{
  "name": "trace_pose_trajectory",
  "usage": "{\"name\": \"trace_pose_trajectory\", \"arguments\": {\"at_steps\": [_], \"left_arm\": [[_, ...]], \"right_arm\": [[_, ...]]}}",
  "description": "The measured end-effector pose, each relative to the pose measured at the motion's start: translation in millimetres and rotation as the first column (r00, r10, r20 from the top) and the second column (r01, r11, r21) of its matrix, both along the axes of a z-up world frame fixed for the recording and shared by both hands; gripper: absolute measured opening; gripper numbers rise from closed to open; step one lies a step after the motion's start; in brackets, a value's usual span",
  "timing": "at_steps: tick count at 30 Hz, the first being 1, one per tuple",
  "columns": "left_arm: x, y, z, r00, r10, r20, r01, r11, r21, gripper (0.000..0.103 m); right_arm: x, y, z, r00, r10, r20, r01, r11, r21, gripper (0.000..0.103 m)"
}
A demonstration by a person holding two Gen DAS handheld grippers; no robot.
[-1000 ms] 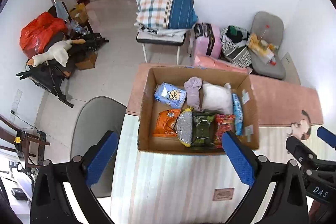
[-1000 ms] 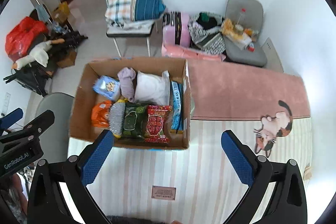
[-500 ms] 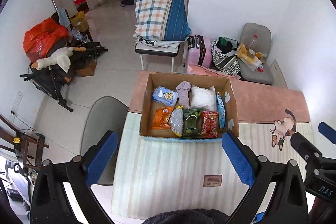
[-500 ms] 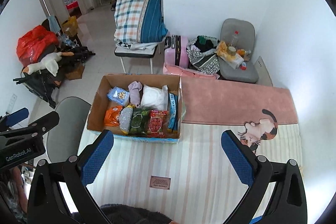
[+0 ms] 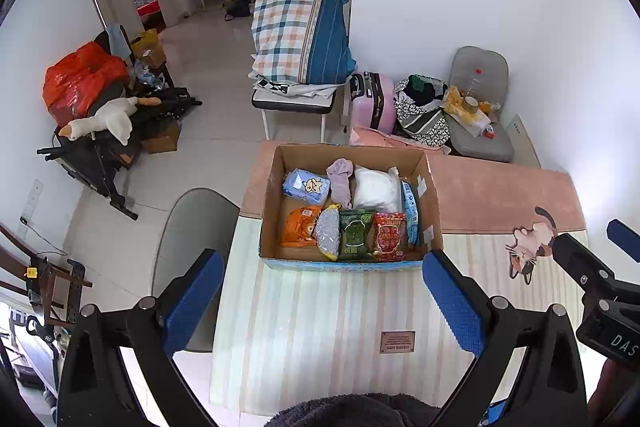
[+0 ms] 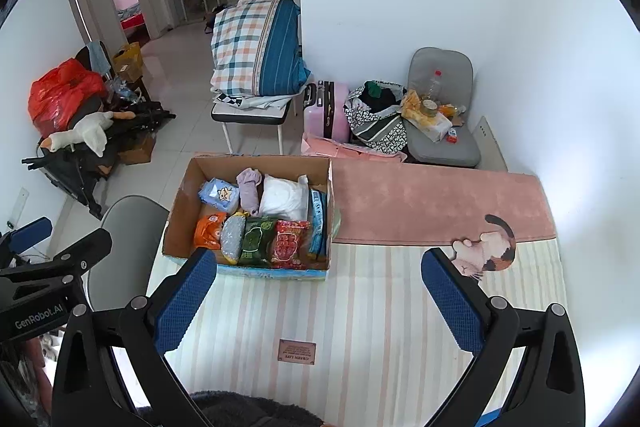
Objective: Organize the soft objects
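An open cardboard box [image 5: 433,211] [image 6: 178,211] stands on a striped tablecloth [image 5: 320,327] [image 6: 360,307]. Inside lie several soft packs: a blue tissue pack [image 5: 306,183] [image 6: 219,191], a mauve rolled cloth [image 5: 340,177] [image 6: 249,185], a white pillow-like bag [image 5: 376,189] [image 6: 282,197], and orange [image 5: 299,227], silver, green [image 5: 354,235] [image 6: 256,241] and red [image 5: 388,237] [image 6: 289,245] packets. My left gripper [image 5: 322,301] is open, well above and short of the box. My right gripper [image 6: 320,297] is open too, holding nothing. Something dark and fuzzy [image 5: 352,409] [image 6: 240,407] shows at the bottom edge of both views.
A grey chair [image 5: 192,227] [image 6: 124,227] stands left of the table. A pink runner [image 5: 500,191] [image 6: 432,199] and a cat figure [image 5: 528,247] [image 6: 486,247] lie at the table's far right. Beyond are a bench with folded bedding [image 5: 300,35], a pink suitcase [image 5: 370,99] and a cluttered grey seat [image 5: 476,115].
Both grippers have pulled back and risen, so the box now looks smaller and farther. More of the room and tablecloth is in view. Both stay open.
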State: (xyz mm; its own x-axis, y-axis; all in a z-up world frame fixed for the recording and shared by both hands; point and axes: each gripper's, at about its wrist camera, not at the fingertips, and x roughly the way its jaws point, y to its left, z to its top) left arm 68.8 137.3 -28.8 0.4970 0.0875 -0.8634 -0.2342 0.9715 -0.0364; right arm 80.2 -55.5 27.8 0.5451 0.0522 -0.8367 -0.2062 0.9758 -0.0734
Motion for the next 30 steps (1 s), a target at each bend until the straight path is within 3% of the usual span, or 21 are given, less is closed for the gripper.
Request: {"name": "trace_pose_trajectory", "arguments": {"at_steps": [30], "left_arm": [[10,-5,7,1.000,-0.022,0.006,0.021,1.000,0.015,0.102]], "right_arm": [[7,-1,10,1.000,-0.017,0.024,0.017,1.000,-0.025,0.103]]}}
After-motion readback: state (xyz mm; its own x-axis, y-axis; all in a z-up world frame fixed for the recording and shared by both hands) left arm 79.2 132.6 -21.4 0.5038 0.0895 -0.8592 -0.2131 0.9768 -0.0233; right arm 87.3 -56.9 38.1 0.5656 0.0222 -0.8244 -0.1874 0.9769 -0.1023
